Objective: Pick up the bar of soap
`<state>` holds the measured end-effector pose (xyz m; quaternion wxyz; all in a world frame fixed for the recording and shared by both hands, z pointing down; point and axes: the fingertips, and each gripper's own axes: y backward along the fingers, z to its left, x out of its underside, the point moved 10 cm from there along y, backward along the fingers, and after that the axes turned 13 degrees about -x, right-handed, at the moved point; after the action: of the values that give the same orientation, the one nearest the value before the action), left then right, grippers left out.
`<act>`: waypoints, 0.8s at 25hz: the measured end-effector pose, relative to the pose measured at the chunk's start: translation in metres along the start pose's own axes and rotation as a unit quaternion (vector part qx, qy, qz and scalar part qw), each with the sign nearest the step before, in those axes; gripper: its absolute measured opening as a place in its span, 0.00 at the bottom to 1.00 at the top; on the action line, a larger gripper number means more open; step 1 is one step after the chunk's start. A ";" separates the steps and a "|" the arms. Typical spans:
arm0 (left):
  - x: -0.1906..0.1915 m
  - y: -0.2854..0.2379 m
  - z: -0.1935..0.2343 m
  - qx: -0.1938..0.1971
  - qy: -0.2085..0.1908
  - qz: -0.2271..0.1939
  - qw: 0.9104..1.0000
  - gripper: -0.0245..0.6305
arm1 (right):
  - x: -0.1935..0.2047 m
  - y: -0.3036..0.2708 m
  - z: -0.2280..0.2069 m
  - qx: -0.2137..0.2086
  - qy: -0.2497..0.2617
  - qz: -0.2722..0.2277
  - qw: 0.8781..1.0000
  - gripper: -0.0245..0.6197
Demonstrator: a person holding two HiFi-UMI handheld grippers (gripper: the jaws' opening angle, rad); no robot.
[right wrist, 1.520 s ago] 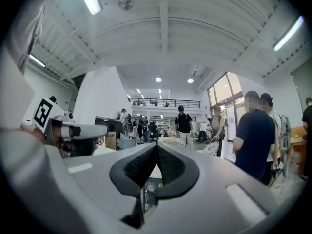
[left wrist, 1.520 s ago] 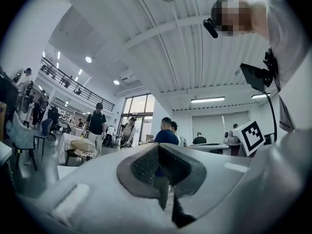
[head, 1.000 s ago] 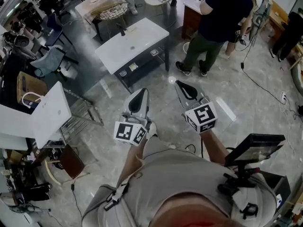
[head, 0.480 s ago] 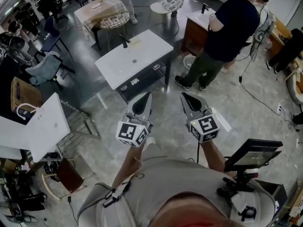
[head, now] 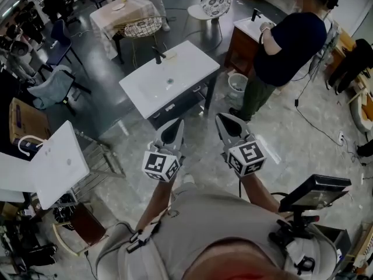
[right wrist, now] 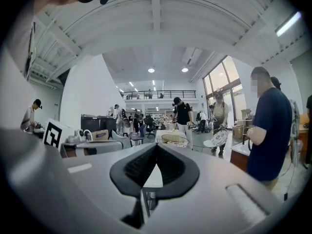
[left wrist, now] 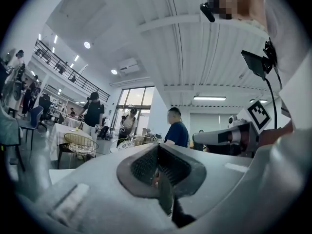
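Observation:
I cannot make out a bar of soap for sure. A small pale thing (head: pixel 173 55) lies beside the black faucet (head: pixel 157 55) on the white sink vanity (head: pixel 145 85), too small to identify. My left gripper (head: pixel 173 127) and right gripper (head: pixel 224 121) are held side by side above the floor, short of the vanity's near edge, both pointing toward it. Both are shut with nothing between the jaws. In the left gripper view the left gripper (left wrist: pixel 157 150) shows its pads meeting. The right gripper (right wrist: pixel 155 149) looks the same in the right gripper view.
A person in a dark shirt (head: pixel 285 45) stands at a wooden vanity (head: pixel 247 31) to the right, with a small bin (head: pixel 237 81) beside it. A white board on a rack (head: pixel 58 162) stands left. A wire basket table (head: pixel 143 27) is behind the sink. A screen on a stand (head: pixel 315 191) is near right.
Both grippers have moved forward toward the white sink vanity, which now lies closer and more central. They stayed shut and side by side. The person in the dark shirt has shifted right.

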<state>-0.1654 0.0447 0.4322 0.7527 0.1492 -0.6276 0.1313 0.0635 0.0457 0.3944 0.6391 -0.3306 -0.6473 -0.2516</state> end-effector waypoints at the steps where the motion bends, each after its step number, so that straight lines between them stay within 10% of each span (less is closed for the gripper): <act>1: 0.000 0.000 0.007 0.001 0.001 0.004 1.000 0.04 | -0.003 -0.010 0.006 -0.006 -0.002 -0.003 1.000 0.05; 20: 0.028 0.019 0.063 0.015 0.020 0.033 0.999 0.04 | 0.029 -0.060 0.034 0.009 -0.031 0.022 0.999 0.05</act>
<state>-0.2247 0.0376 0.4710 0.7583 0.1374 -0.6145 0.1686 -0.0029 0.0356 0.4274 0.6269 -0.3466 -0.6616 -0.2217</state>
